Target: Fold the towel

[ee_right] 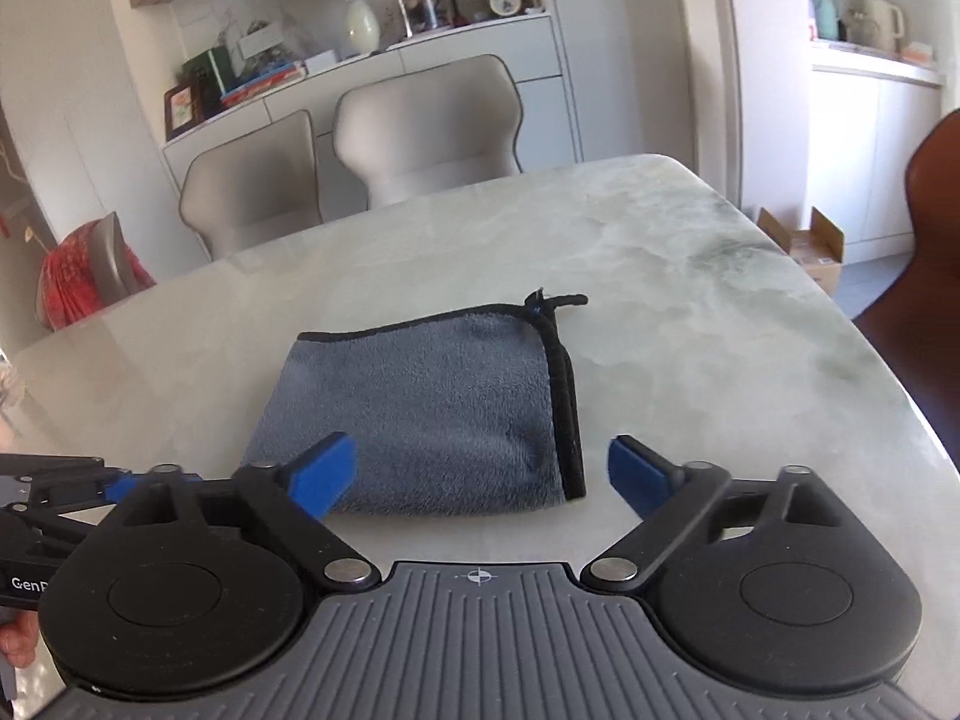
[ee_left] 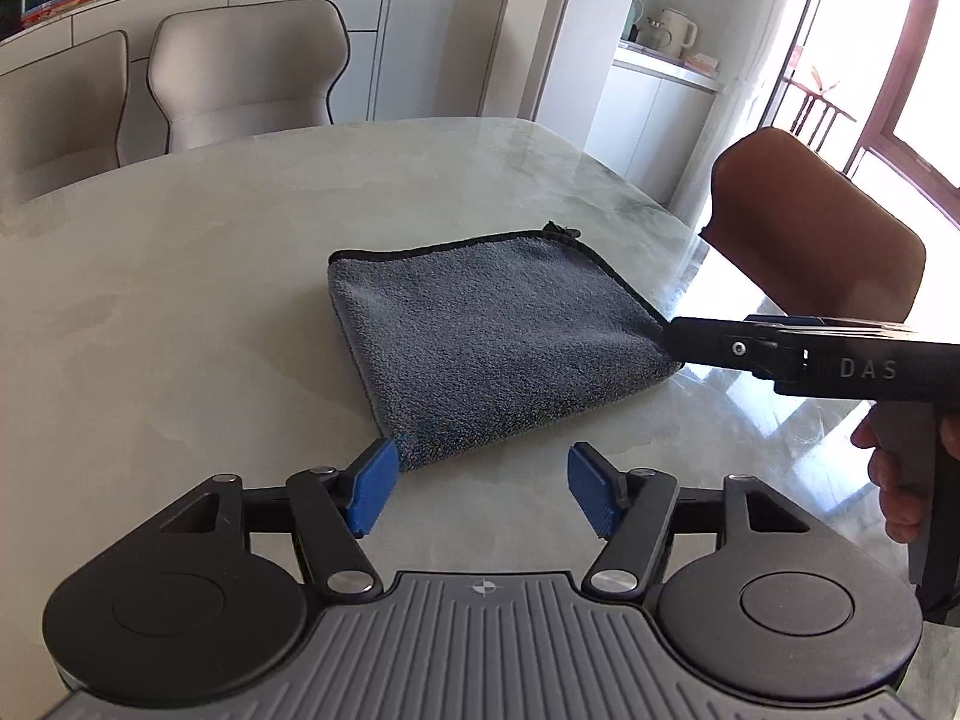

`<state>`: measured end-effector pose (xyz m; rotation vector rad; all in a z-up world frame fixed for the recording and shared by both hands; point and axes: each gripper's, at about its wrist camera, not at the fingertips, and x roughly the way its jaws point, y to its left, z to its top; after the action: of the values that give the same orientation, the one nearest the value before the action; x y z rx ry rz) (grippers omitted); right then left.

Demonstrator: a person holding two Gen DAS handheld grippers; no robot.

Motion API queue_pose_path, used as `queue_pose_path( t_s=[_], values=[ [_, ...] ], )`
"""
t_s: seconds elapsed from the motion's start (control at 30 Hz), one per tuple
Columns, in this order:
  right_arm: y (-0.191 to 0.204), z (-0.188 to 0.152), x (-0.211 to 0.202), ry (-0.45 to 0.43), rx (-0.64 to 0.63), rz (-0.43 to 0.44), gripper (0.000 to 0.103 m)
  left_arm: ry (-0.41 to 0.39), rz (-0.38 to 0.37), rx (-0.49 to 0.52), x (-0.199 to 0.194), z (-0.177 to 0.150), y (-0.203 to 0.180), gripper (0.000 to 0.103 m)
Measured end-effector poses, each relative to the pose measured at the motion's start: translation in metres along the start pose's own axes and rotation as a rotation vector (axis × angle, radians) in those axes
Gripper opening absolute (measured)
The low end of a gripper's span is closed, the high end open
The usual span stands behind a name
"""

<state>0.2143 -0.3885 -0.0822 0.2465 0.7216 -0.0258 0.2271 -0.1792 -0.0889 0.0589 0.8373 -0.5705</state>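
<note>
table: pale marbled top [ee_left: 180, 300] | chairs: two beige ones [ee_right: 429, 126] at its far side; a brown one [ee_left: 816, 240] at its right edge | sideboard [ee_right: 480, 54]: white vase [ee_right: 363, 21]; alarm clock [ee_right: 503, 0]; books | floor: open cardboard box [ee_right: 807, 249]

fuzzy grey terry cloth towel [ee_right: 432, 414], glossy polished marble-look table [ee_left: 180, 276], matt black plastic left claw [ee_left: 480, 489], blue ribbed pads [ee_left: 591, 495]

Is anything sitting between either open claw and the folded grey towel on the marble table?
Nothing visible. The towel lies folded on the table, directly ahead of the open left claw and the open right claw, with no other object between.
</note>
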Motion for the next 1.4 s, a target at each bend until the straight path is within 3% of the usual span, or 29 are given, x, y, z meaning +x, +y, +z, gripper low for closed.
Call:
queue_pose_path(
  t_s=[0.17, 0.23, 0.5, 0.73, 0.93, 1.1, 1.4],
  values=[
    [0.022, -0.017, -0.022, 0.048, -0.070, -0.097, 0.102, 0.006, 0.059, -0.003, -0.027, -0.014, -0.013, 0.075],
    [0.030, -0.022, -0.031, 0.062, -0.095, -0.110, 0.102, 0.009, 0.064, -0.016, -0.038, -0.018, -0.016, 0.086],
    [0.057, -0.037, -0.086, 0.017, -0.151, -0.136, 0.102, -0.072, 0.112, -0.055, -0.095, -0.030, -0.032, 0.103],
    [0.069, -0.049, -0.136, -0.026, -0.116, -0.158, 0.102, -0.104, 0.147, -0.107, -0.141, -0.051, -0.041, 0.103],
    [0.080, -0.063, -0.164, -0.040, -0.124, -0.199, 0.102, -0.092, 0.180, -0.082, -0.163, -0.069, -0.048, 0.103],
    [0.084, -0.071, -0.183, -0.054, -0.125, -0.206, 0.102, -0.095, 0.219, -0.032, -0.173, -0.078, -0.060, 0.103],
    [0.062, -0.072, -0.194, -0.072, -0.141, -0.193, 0.102, -0.116, 0.311, -0.075, -0.176, -0.079, -0.078, 0.103]
  ],
)
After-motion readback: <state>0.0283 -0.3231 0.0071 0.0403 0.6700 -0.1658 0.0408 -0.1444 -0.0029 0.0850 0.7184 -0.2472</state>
